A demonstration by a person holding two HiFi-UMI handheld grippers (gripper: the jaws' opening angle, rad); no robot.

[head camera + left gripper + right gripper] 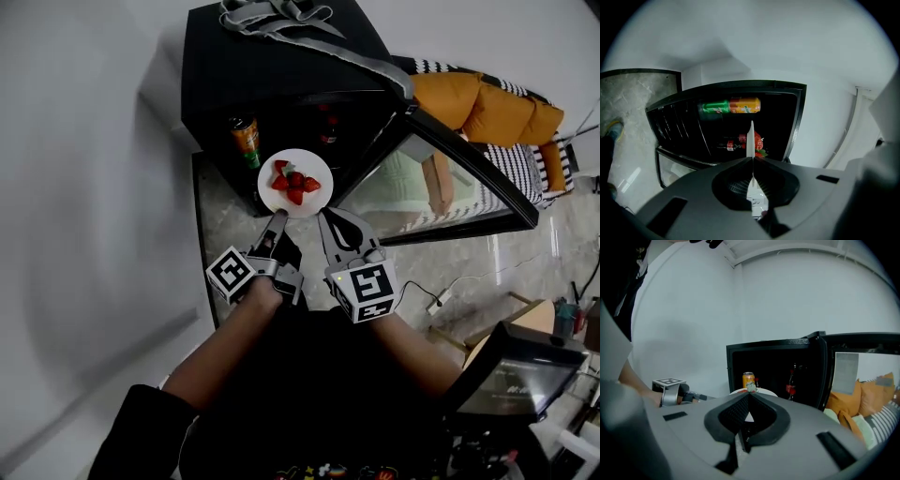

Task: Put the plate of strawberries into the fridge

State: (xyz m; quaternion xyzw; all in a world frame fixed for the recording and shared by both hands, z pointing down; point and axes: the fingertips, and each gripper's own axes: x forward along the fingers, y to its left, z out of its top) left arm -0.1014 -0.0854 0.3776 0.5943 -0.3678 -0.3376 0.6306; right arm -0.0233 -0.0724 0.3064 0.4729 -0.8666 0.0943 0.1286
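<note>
Clamping the plate [751, 136] edge-on, the left gripper [752, 160] is pressing its fingers [780, 173] shut on the white rim. In the left gripper view the plate is showing as a thin upright line between them. The right gripper [748, 397] is closing its fingers [725, 417] together at the tips on the same plate's near rim, with white showing in the gap behind the tips.

From the head view both grippers are meeting the plate's near edge, left at the lower left and right at the lower right. Their marker cubes [231, 272] are sitting back toward the person's hands.

The plate is hanging level at the open front of the fridge [262, 66]. Whether it is already over the sill or just outside, I cannot tell. The strawberries [293, 181] are lying heaped at its centre, red, with a few green tops.

An orange can [246, 139] is standing inside the fridge at its left side, just beside the plate's far left edge. A dark bottle [792, 380] with a red label is standing deeper in. The door [450, 178] is swung wide to the right, its glass reflecting the room.

The fridge is standing on a marbled floor [220, 220] against a white wall, with a grey cloth [281, 19] lying on its top. Orange cushions [487, 108] are resting beyond the door.
</note>
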